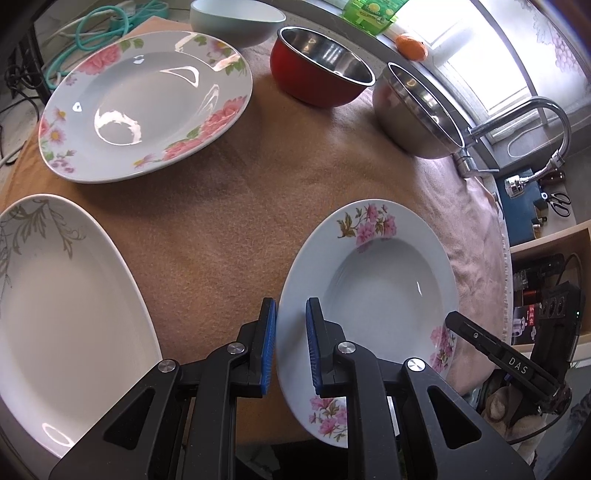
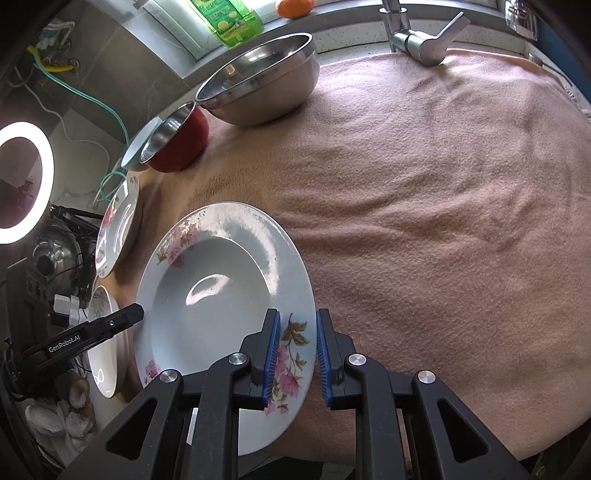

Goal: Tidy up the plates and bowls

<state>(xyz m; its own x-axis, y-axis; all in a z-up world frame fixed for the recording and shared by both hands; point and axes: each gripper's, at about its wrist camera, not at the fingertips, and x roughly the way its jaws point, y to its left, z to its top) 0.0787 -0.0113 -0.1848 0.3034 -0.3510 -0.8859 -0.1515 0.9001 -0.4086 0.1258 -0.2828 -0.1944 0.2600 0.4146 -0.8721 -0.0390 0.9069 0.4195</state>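
A small deep plate with pink flowers (image 1: 373, 273) (image 2: 221, 291) rests on the brown cloth. My left gripper (image 1: 291, 347) straddles its left rim, blue pads either side, jaws not closed on it. My right gripper (image 2: 298, 360) straddles the opposite rim the same way. A large pink-flowered plate (image 1: 147, 107) (image 2: 118, 229) lies at the back left. A white plate with a grey leaf pattern (image 1: 62, 306) (image 2: 105, 350) lies at the front left. A red bowl (image 1: 317, 70) (image 2: 177, 142), a steel bowl (image 1: 417, 118) (image 2: 262, 85) and a pale blue bowl (image 1: 236, 20) stand along the back.
A brown cloth (image 2: 424, 221) covers the counter. A tap (image 1: 524, 125) (image 2: 424, 40) stands at the back right. A green bottle (image 2: 229, 18) and an orange (image 1: 410, 46) sit on the window sill. A ring light (image 2: 22, 181) and cables are off the left edge.
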